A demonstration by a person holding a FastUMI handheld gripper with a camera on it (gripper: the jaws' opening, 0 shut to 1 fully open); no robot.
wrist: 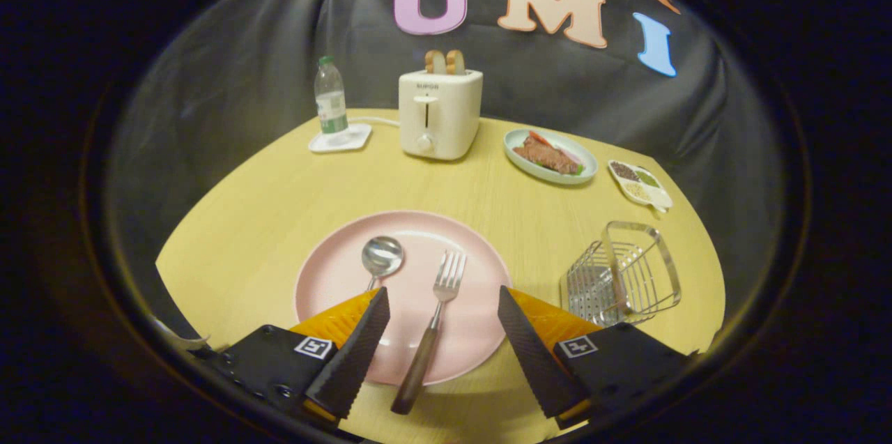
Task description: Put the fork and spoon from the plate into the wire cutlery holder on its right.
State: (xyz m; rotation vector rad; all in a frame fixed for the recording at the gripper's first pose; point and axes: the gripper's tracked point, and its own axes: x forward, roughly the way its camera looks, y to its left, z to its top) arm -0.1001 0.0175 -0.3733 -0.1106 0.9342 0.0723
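A pink plate (pixel 334 277) lies on the yellow table just ahead of my fingers. On it rest a spoon (pixel 381 256) and a fork (pixel 437 304) with a brown handle. The fork lies between my two fingers, its handle reaching past the plate's near rim. The spoon's bowl sits just beyond the left finger, which hides most of its handle. My gripper (pixel 444 294) is open, wide apart, with neither finger touching the fork. The wire cutlery holder (pixel 620 277) stands to the right of the plate, beyond the right finger.
At the back stand a white toaster (pixel 439 113) with two slices of bread, a water bottle (pixel 330 99) on a white coaster, a pale plate of food (pixel 550 155) and a small divided dish (pixel 641 184). The table's curved edge runs around both sides.
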